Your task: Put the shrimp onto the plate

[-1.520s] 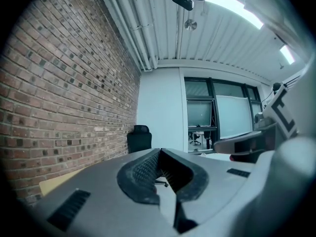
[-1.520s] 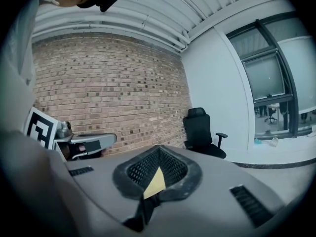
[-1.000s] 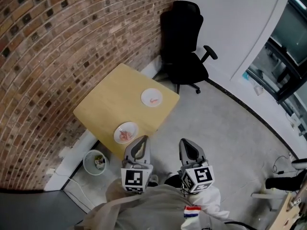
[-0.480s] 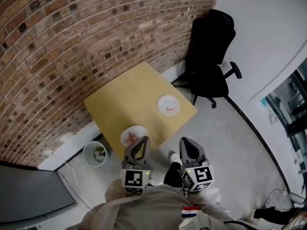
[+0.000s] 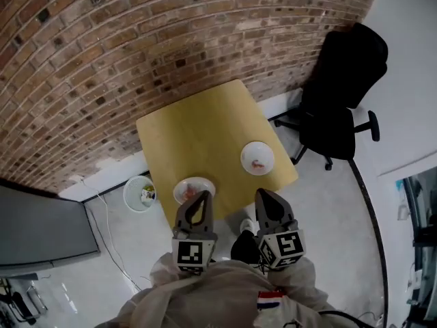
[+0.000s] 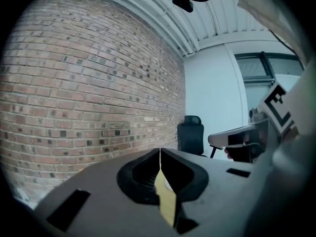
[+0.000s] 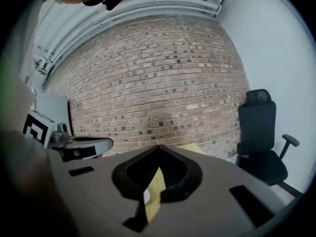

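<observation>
Brick wall [image 5: 136, 39] behind a yellow counter [image 5: 198, 135] on a pale floor, seen from above. Left to right: a dark panel [image 5: 34, 231], cut off by the frame; a white waste bin [image 5: 139, 193] beside the counter; a near plate [image 5: 181, 184] at the counter's front edge bearing pink shrimp [image 5: 191, 194]; the left hand-held gripper [image 5: 198, 200], overlapping that plate's rim, jaws together on nothing; a far plate [image 5: 254, 150] with one more pink piece; the right hand-held gripper [image 5: 265, 197], jaws likewise together and empty; a black office chair [image 5: 341, 94].

The shrimp are probably light, soft and slippery. A gentle grip across the thick of the curved body should suit better than the tail.

Their number is too small to make out. In both gripper views only a sliver of counter shows past the jaws.
</observation>
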The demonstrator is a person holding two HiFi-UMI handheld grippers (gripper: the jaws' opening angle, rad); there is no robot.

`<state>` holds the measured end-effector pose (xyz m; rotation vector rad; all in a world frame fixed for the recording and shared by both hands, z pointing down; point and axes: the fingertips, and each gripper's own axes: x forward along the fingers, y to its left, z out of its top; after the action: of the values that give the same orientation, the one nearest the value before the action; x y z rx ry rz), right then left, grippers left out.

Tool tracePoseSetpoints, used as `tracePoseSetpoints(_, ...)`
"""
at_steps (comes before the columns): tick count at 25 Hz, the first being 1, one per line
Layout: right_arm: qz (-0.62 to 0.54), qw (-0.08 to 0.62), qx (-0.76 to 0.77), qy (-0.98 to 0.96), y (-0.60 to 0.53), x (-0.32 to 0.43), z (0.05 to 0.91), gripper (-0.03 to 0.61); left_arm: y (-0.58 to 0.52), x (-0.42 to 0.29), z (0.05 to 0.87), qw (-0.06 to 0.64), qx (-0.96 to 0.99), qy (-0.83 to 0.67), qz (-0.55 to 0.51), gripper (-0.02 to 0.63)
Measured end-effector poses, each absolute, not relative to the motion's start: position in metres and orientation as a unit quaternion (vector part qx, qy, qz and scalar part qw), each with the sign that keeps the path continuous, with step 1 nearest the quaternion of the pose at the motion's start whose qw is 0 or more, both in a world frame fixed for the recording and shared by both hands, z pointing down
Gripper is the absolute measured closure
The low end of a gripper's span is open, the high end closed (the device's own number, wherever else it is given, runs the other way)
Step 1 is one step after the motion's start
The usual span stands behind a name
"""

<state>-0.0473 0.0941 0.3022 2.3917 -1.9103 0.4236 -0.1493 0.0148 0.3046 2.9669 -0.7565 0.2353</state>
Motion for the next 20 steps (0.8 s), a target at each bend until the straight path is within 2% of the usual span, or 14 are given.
tracePoseSetpoints(7, 0.145, 0.023, 0.715, -0.683, 0.051, -0.021, 0.306, 0.555, -0.004, -0.139, 0.311, 0.028, 0.940, -0.328, 0.091, 0.598)
tracePoseSetpoints(20, 0.122, 0.030, 0.628, -0.768, 0.001, -0.026, 0.283, 0.555, -0.017, -0.158, 0.294, 0.030, 0.892, -0.444, 0.079, 0.598)
